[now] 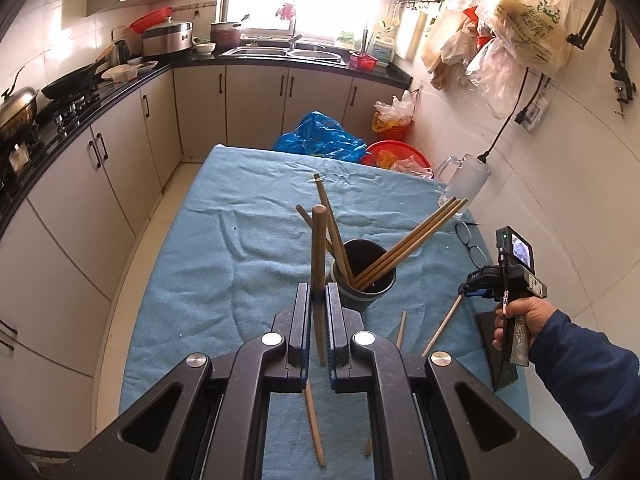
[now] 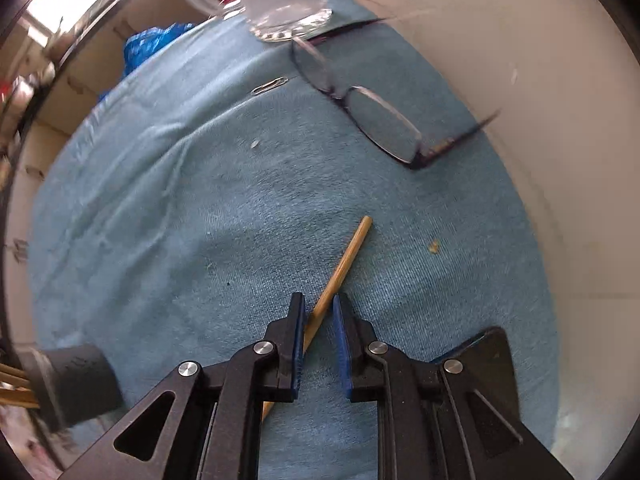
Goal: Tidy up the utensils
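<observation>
My left gripper (image 1: 319, 292) is shut on a dark brown chopstick (image 1: 319, 248), held upright just left of the dark cup (image 1: 384, 280). Several brown chopsticks (image 1: 416, 236) lean out of that cup. My right gripper (image 2: 319, 300) points down at the blue cloth (image 2: 180, 220). Its jaws stand slightly apart over a light wooden chopstick (image 2: 348, 252) that lies slanted between them on the cloth. In the left wrist view a hand holds the right gripper (image 1: 466, 290) at the table's right side, above that light chopstick (image 1: 442, 326). The cup (image 2: 76, 376) shows blurred at the right wrist view's lower left.
Two more light chopsticks (image 1: 401, 330) (image 1: 314, 424) lie on the cloth near me. Eyeglasses (image 2: 380, 120), a paper clip (image 2: 271, 85) and a glass mug (image 2: 280, 0) sit by the white wall. A flat black object (image 1: 496, 344) lies at the right edge. Kitchen counters run along the left.
</observation>
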